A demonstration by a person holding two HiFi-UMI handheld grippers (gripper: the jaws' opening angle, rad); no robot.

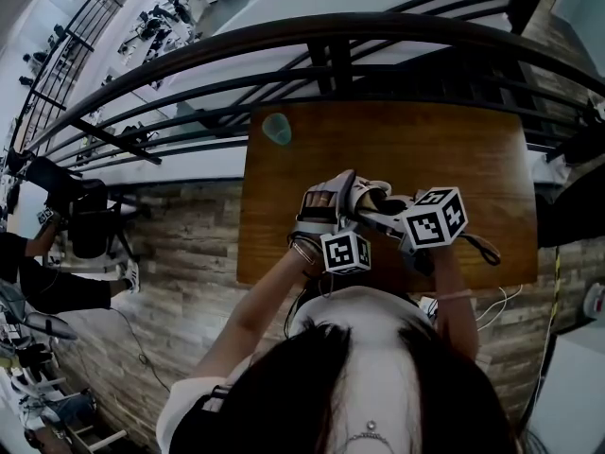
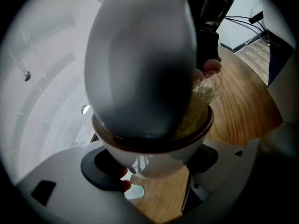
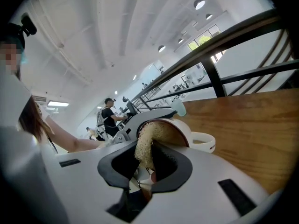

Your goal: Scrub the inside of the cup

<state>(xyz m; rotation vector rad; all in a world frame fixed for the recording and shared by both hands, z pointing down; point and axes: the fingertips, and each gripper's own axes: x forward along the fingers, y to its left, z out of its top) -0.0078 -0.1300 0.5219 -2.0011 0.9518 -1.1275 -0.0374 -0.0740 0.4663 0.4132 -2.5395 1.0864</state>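
A white cup with a brown rim is clamped between the jaws of my left gripper, tipped on its side above the table. My right gripper is shut on a tan fibrous scrubber. The scrubber's far end is pushed into the cup's mouth, and the cup's handle points right. In the left gripper view the scrubber shows inside the rim, behind the right gripper's white body. In the head view both grippers meet over the table's near edge, the left gripper beside the right gripper.
The wooden table stands against a dark metal railing. A small pale green object sits at the table's far left corner. A cable hangs at the near right. People work at desks in the hall beyond the railing.
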